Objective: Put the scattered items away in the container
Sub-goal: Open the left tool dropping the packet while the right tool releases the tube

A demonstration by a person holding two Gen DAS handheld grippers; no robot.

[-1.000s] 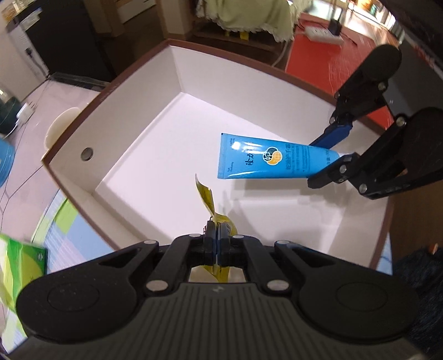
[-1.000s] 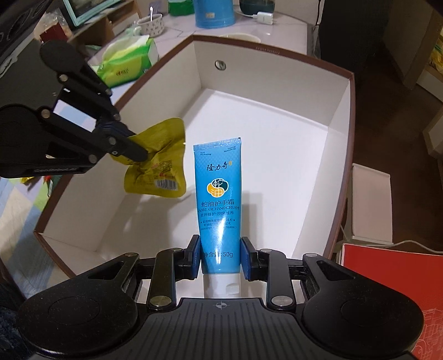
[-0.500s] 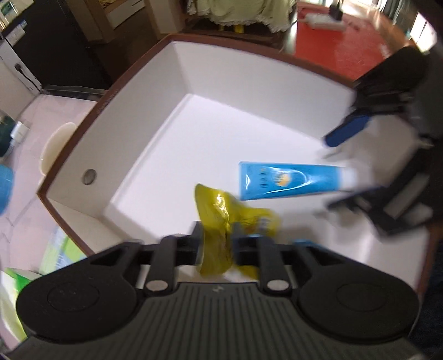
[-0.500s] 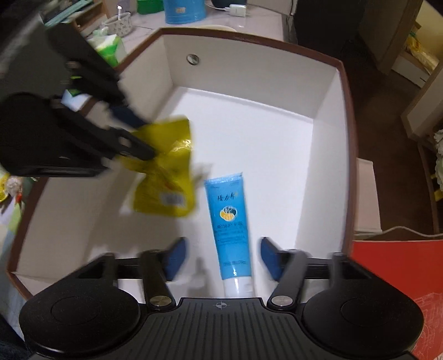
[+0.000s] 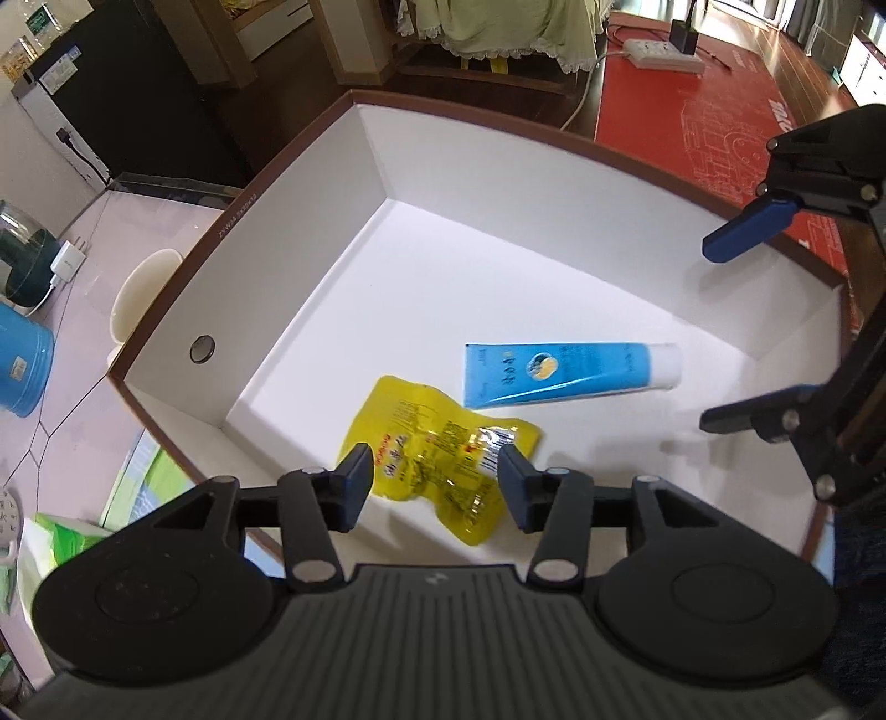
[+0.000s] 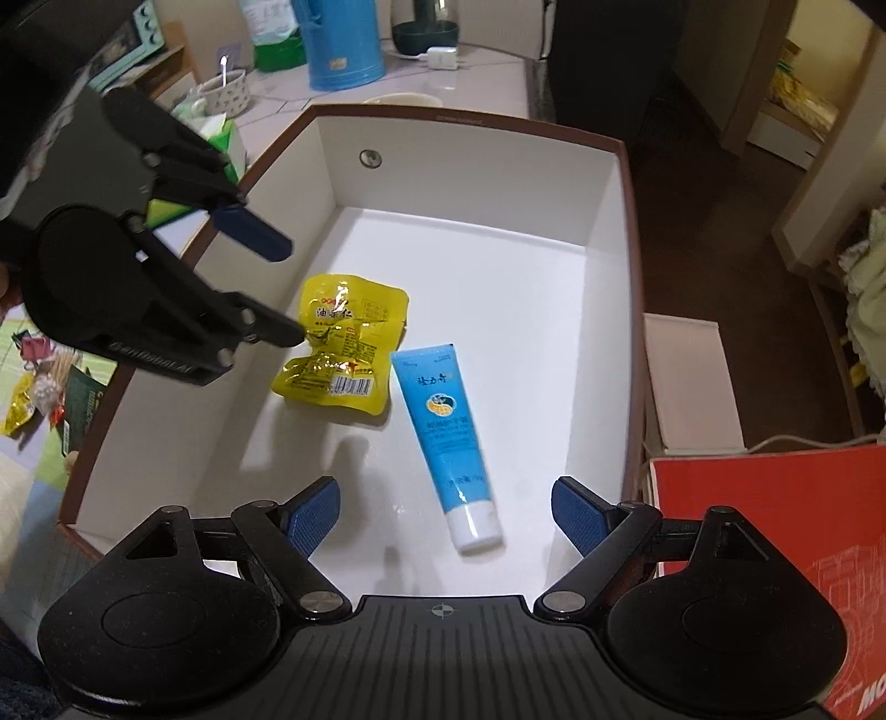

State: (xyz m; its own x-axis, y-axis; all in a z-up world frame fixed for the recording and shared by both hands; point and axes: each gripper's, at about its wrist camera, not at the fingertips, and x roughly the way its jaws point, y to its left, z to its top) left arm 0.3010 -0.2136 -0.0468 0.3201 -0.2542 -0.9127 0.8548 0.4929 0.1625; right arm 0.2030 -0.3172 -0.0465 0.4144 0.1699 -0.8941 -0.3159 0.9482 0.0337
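Note:
A white box with a brown rim (image 5: 310, 138) (image 6: 626, 183) holds two items on its floor. The yellow snack pouch (image 5: 437, 443) (image 6: 346, 343) lies flat, and beside it rests the blue hand-cream tube (image 5: 565, 371) (image 6: 448, 426), cap toward the right gripper. My left gripper (image 5: 432, 487) hovers open above the pouch with nothing between its fingers; it also shows in the right wrist view (image 6: 277, 288). My right gripper (image 6: 443, 515) is open above the tube's cap end, also seen at the right of the left wrist view (image 5: 720, 332).
Outside the box on the counter sit a green tissue pack (image 6: 221, 138), a blue jug (image 6: 343, 44), a cup (image 6: 221, 91), a white bowl (image 5: 138, 293) and loose snack packets (image 6: 33, 399). A red mat (image 5: 709, 122) covers the floor beyond.
Both grippers opened and let go: the pouch and the tube dropped onto the box floor. Both grippers have pulled back and upward from the box.

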